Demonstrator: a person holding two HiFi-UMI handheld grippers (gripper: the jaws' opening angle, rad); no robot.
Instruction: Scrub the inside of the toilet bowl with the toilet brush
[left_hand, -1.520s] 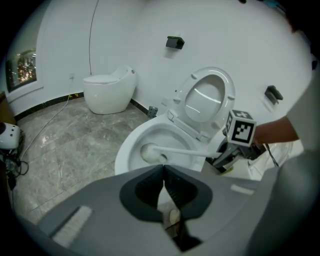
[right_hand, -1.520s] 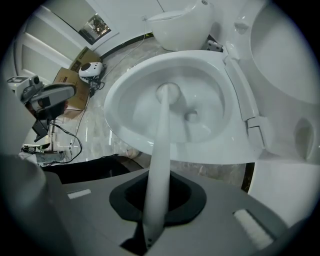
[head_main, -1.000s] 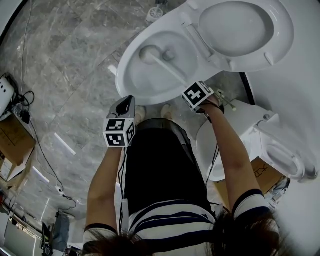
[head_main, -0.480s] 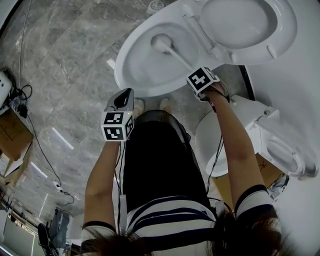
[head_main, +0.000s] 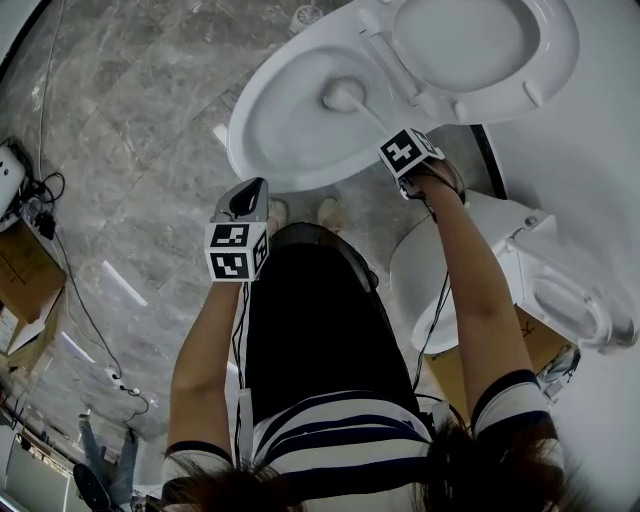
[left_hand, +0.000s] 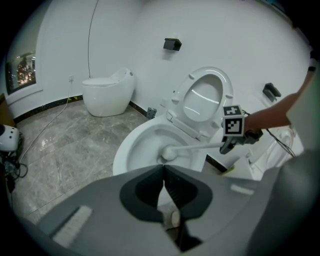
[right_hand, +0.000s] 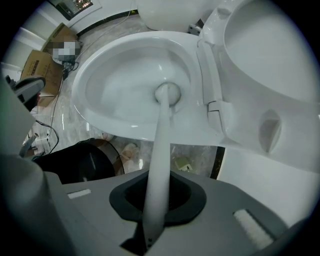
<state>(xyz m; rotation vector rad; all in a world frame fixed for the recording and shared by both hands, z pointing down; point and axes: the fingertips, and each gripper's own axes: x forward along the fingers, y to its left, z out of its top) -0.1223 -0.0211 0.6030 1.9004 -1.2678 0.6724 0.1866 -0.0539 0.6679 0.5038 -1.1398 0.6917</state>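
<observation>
The white toilet bowl (head_main: 243, 140) stands open at the top of the head view, its lid (head_main: 470, 40) raised. A white toilet brush has its round head (head_main: 343, 95) down inside the bowl near the hinge side. Its long handle (right_hand: 160, 145) runs back into my right gripper (head_main: 397, 138), which is shut on it just outside the bowl's rim. In the right gripper view the brush head (right_hand: 167, 93) rests against the bowl's inner wall (right_hand: 115, 85). My left gripper (head_main: 248, 192) hangs shut and holds nothing, in front of the bowl. The left gripper view shows the brush head (left_hand: 167, 153).
A second white toilet (left_hand: 107, 92) stands by the far wall. Another white fixture (head_main: 560, 290) sits right of my right arm. A cardboard box (head_main: 25, 275) and cables (head_main: 95, 320) lie on the marble floor at the left. The person's feet (head_main: 300, 212) are close to the bowl's front.
The brush head has swept across the bowl from its left part toward the hinge side. My right gripper moved with it, farther out. The left gripper has barely moved.
</observation>
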